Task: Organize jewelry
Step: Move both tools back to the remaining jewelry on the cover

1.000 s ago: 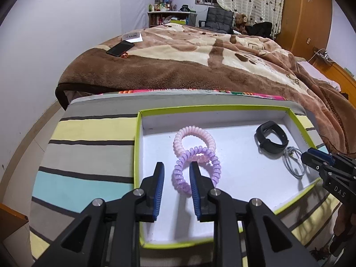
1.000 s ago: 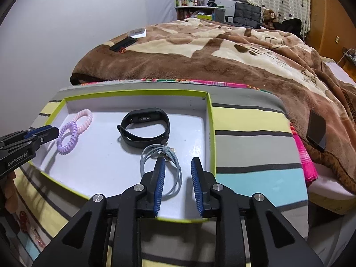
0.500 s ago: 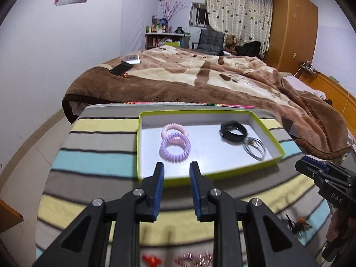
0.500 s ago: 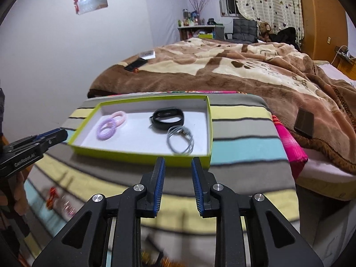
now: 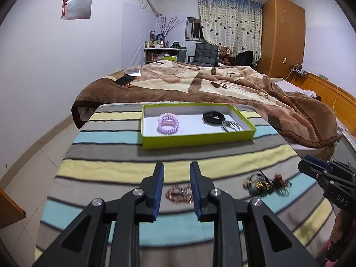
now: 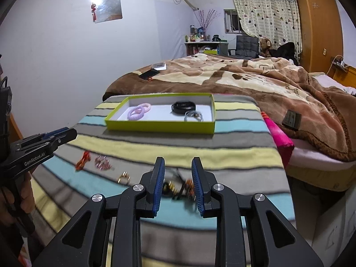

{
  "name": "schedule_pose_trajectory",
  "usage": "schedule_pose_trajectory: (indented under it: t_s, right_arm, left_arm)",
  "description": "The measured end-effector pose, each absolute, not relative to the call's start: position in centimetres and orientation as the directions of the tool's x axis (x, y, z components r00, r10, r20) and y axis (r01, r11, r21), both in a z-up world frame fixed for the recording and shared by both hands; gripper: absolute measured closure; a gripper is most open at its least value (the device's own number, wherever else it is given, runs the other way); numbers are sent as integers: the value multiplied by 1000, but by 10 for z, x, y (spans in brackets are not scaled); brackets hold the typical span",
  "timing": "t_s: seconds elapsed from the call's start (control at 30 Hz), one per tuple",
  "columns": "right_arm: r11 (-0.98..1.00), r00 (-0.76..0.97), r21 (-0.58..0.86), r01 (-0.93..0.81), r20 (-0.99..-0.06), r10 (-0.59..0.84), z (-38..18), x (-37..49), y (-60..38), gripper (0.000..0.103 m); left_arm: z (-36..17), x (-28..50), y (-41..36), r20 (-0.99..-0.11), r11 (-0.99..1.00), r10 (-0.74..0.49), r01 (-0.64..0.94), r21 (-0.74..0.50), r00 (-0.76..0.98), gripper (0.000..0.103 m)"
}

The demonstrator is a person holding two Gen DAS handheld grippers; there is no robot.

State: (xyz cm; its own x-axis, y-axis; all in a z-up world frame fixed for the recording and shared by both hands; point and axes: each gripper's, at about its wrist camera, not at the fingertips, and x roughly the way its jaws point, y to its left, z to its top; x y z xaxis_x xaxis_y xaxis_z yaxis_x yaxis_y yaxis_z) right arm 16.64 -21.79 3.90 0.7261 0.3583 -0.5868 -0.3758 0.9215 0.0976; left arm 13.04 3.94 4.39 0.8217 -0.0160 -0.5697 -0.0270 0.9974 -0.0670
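A lime-edged tray (image 5: 198,138) (image 6: 160,127) at the far end of the striped cloth holds two coil hair ties (image 5: 168,123) (image 6: 138,111), a black band (image 5: 212,116) (image 6: 183,107) and a grey loop (image 5: 230,126) (image 6: 193,116). My left gripper (image 5: 176,182) is open and empty above a pink beaded piece (image 5: 179,194) (image 6: 102,162). My right gripper (image 6: 178,178) is open and empty above a dark tangle of jewelry (image 6: 178,190) (image 5: 265,184). A red piece (image 6: 82,160) and a gold ring (image 6: 124,178) lie to the left of it.
A bed with a brown blanket (image 5: 222,84) lies behind the table. A phone (image 5: 124,80) lies on the bed. A dark card (image 6: 291,120) lies on the blanket at right. The table's right edge drops beside a pink cloth (image 6: 280,142).
Both grippers have pulled back from the tray toward the near end of the cloth. The loose jewelry has come into view under them. Both stay open.
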Motion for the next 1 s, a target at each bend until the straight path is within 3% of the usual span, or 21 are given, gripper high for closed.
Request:
schedule_pose_trajectory:
  t_s: [0.5, 1.0]
  right_arm:
    - [922, 723, 89, -378, -593, 354, 33, 108, -221, 77]
    - [932, 711, 83, -353, -623, 325, 21, 117, -223, 77]
  left_arm:
    - [32, 74, 27, -572, 999, -31, -1, -55, 820, 76]
    - [19, 74, 41, -601, 997, -24, -21, -68, 799, 75]
